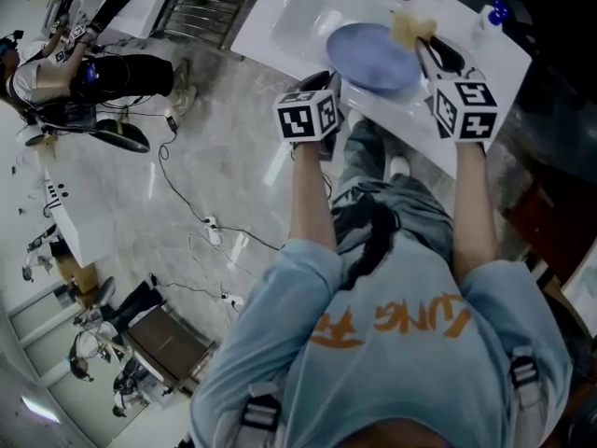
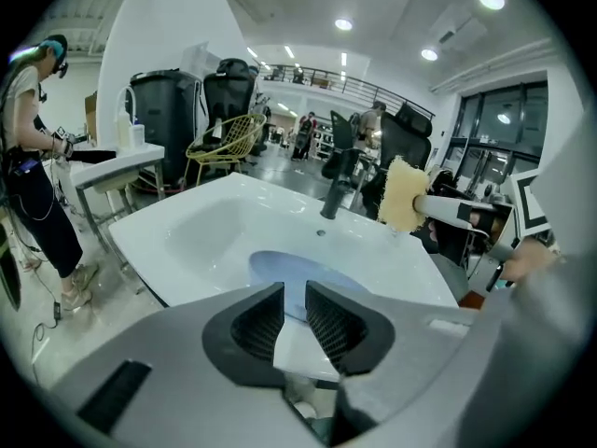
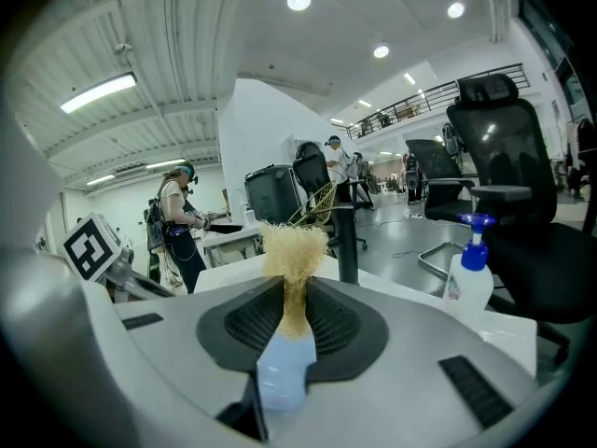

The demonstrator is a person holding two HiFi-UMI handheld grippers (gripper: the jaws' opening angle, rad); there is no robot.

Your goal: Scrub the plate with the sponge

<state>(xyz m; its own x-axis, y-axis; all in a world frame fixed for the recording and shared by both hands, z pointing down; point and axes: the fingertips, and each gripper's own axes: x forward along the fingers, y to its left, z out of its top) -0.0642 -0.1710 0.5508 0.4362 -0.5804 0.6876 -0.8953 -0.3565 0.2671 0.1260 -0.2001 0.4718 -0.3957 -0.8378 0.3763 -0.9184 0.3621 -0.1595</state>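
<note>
Scrubbing looks about to begin: the plate [image 1: 373,56] lies in the sink [image 1: 297,12], the right gripper [image 3: 293,297] clenches the sponge [image 3: 293,248] by its 1 o'clock rim, and the left gripper [image 2: 294,299] hangs released and empty at 8 o'clock, so the sponge must next press onto the plate.

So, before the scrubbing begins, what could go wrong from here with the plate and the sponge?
1. The plate lies loose in the sink. The left gripper has its fingers apart with nothing between them, so the plate may slide when pressed.
2. The right gripper pinches only the narrow end of the sponge, which might bend or slip out.
3. The faucet stands close to the sponge and could be bumped.
</note>
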